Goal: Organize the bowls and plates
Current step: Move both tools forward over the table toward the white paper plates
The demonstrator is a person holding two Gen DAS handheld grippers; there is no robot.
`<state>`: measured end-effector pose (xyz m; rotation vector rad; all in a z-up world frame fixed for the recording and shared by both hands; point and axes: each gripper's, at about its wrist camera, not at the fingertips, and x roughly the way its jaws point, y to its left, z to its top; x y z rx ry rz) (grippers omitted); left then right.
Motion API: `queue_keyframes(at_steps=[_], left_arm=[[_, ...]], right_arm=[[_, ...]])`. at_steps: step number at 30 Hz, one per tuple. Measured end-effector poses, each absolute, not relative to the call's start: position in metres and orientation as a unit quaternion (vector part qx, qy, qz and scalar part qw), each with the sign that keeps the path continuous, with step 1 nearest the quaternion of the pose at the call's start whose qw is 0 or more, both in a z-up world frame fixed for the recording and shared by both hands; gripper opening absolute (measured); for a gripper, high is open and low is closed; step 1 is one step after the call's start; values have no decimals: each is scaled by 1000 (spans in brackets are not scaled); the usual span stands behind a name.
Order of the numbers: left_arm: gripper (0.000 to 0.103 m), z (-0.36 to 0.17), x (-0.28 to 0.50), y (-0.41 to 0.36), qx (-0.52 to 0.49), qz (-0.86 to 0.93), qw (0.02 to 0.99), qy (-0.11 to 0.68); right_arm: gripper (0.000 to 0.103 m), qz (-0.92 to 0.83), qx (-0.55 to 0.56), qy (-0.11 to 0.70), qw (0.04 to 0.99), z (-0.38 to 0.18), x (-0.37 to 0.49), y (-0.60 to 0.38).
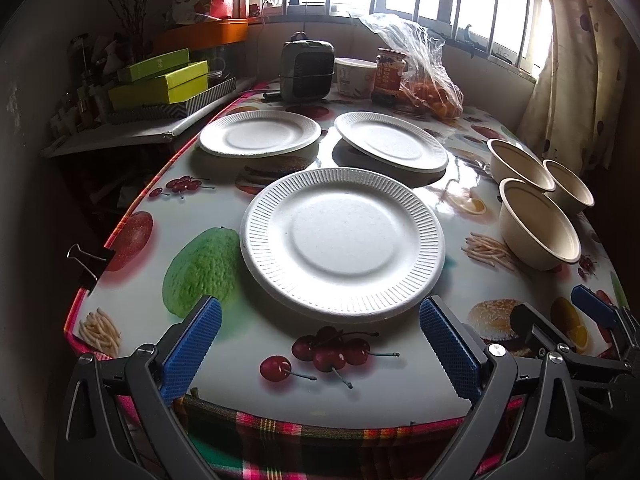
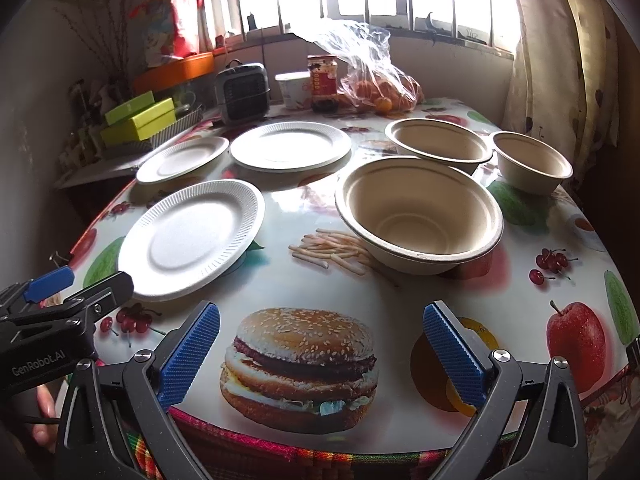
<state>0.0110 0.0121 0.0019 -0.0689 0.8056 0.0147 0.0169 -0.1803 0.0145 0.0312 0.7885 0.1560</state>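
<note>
Three white ribbed paper plates lie on the fruit-print table: the near plate (image 1: pixel 342 240) (image 2: pixel 192 240), a far-left plate (image 1: pixel 260 134) (image 2: pixel 183 159) and a far-middle plate (image 1: pixel 392 146) (image 2: pixel 291 145). Three beige paper bowls stand to the right: the near bowl (image 1: pixel 540 226) (image 2: pixel 419 214), a far bowl (image 1: pixel 520 164) (image 2: pixel 438 143) and the rightmost bowl (image 1: pixel 570 186) (image 2: pixel 532 160). My left gripper (image 1: pixel 320 328) hangs open just short of the near plate, holding nothing. Over the printed burger my right gripper (image 2: pixel 320 332) is open and empty, short of the near bowl.
At the table's back stand a small grey heater (image 1: pixel 307 70) (image 2: pixel 243 92), a white cup (image 1: pixel 354 76), a red-labelled jar (image 1: pixel 390 74) (image 2: pixel 323 82) and a plastic bag of oranges (image 1: pixel 432 92) (image 2: pixel 380 92). Green boxes (image 1: pixel 160 84) sit on a shelf to the left. A binder clip (image 1: pixel 86 264) grips the left table edge.
</note>
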Motion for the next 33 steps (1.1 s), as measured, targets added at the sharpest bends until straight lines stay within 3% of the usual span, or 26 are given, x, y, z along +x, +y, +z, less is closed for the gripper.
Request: queue_keyframes(at_steps=[33], left_arm=[[100,8,11,24,-43,32,923,382]], right_arm=[[103,92,-4,374,923,19,19,-170]])
